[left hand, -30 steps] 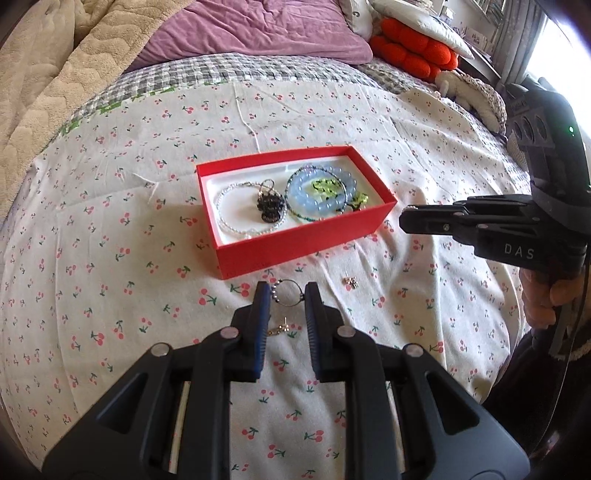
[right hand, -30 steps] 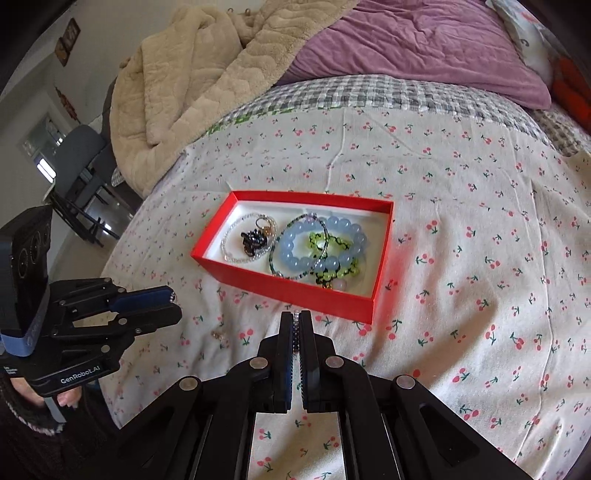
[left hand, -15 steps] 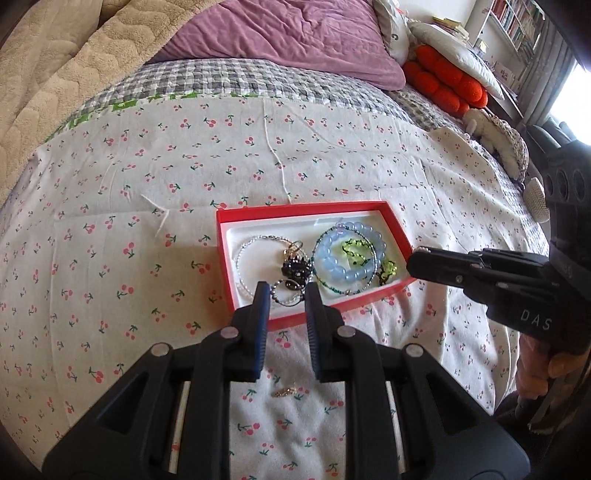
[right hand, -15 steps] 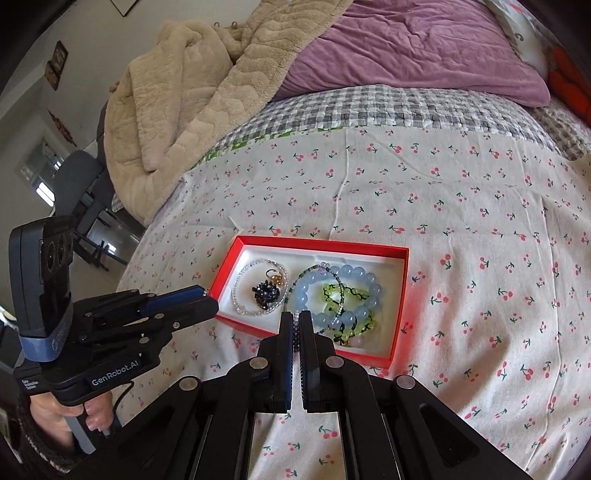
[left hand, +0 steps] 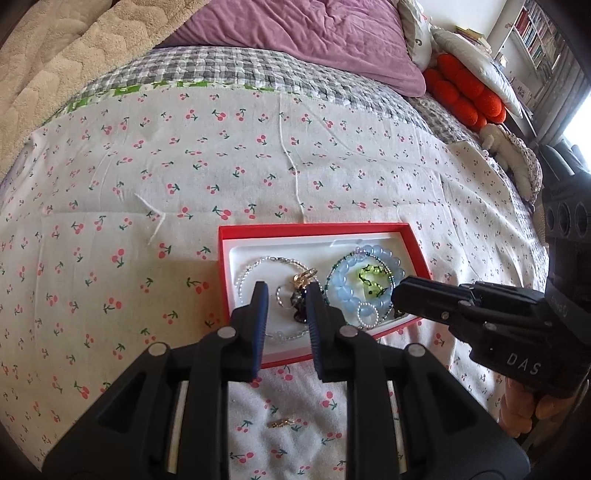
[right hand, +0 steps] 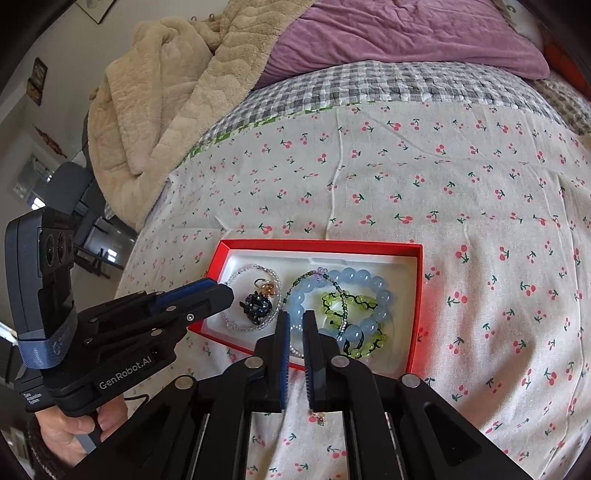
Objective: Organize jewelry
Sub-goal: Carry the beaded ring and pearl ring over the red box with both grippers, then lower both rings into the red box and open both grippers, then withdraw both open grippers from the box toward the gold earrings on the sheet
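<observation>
My left claw [left hand: 284, 295] hangs over the near half of the red box [left hand: 258, 230], its 2 blue-padded fingers spread apart with nothing between them; directly beyond them lie a small silver ring [left hand: 282, 295] and a dark beaded charm [left hand: 301, 301] on the white liner. My right claw [right hand: 294, 325] sits at the box's near wall, fingers parted by only a narrow gap, gripping nothing I can see. Inside the box: a clear-bead bracelet [right hand: 236, 275] at left, a pale blue bead bracelet [right hand: 354, 277] at right with a green bead strand [right hand: 332, 299] lying in its ring. On the cherry-print bedspread [left hand: 110, 184], just outside the box on the near side, a small gold piece [left hand: 281, 422] lies alone. Readable writing: "DAS" on the right unit's body in the left view, "GenRobot.AI" on the left unit's body in the right view. Purple quilt [left hand: 295, 33] and beige blanket [right hand: 166, 92] lie at the bed's far end.
</observation>
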{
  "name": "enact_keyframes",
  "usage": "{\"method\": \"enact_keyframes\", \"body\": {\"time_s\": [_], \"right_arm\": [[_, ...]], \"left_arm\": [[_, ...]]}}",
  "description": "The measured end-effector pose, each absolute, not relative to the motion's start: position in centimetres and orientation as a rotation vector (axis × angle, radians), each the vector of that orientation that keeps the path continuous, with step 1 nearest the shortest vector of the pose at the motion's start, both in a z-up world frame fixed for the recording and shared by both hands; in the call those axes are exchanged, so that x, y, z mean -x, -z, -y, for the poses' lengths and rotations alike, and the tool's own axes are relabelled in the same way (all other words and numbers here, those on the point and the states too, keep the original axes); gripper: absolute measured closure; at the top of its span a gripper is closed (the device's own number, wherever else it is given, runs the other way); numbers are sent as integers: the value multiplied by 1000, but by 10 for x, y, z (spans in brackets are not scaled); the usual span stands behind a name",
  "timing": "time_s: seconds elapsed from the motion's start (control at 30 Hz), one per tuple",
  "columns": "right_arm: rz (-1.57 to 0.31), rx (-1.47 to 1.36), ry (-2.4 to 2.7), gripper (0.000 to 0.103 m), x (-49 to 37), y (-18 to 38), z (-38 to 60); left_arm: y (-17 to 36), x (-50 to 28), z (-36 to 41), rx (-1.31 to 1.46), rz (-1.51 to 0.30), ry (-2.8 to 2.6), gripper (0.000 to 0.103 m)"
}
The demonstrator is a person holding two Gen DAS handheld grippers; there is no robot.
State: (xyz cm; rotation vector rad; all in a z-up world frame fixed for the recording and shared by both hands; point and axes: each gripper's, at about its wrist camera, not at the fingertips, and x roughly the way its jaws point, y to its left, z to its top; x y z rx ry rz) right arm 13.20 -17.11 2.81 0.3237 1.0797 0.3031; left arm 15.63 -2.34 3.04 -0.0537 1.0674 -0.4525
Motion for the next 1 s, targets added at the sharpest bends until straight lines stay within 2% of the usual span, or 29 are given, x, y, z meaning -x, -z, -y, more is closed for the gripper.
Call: {"method": "enact_keyframes", "body": {"time_s": [0.13, 0.23, 0.3, 0.37, 0.47, 0.53, 0.73, 0.83, 0.87, 0.9, 0.93, 1.0], "right_arm": [[-1090, -311, -294, 92, -130, -29, 174], [-1087, -279, -288, 92, -124, -32, 174], [-1084, -247, -285, 92, -119, -35, 172], [-1082, -216, -286, 92, -114, -38, 170], [-1082, -186, -291, 92, -105, -39, 168], [-1087, -168, -286, 91, -98, -39, 168], [-1088, -124, -277, 88, -75, -43, 173], [-1082, -125, -279, 78, -64, -45, 176], [-1079, -124, -278, 64, -60, -45, 176], [-1074, -124, -276, 39, -57, -46, 177], [-1059, -124, -274, 33, -53, -47, 177], [-1035, -111, -273, 32, -46, -50, 176]], "left_arm": [[-32, -155, 21, 46, -1060, 433, 60], [-35, -152, 18, 47, -1055, 426, 57], [-36, -149, 16, 41, -1051, 421, 51], [-38, -145, 14, 31, -1043, 412, 39], [-42, -138, 11, 19, -1035, 406, 30], [-43, -132, 7, 15, -1031, 394, 25], [-40, -113, -6, 22, -1057, 384, 20], [-37, -104, -12, 33, -1071, 375, 19], [-35, -101, -13, 32, -1075, 371, 19], [-34, -97, -15, 29, -1077, 367, 19], [-33, -94, -17, 24, -1079, 362, 18], [-32, -87, -21, 16, -1082, 348, 18]]}}
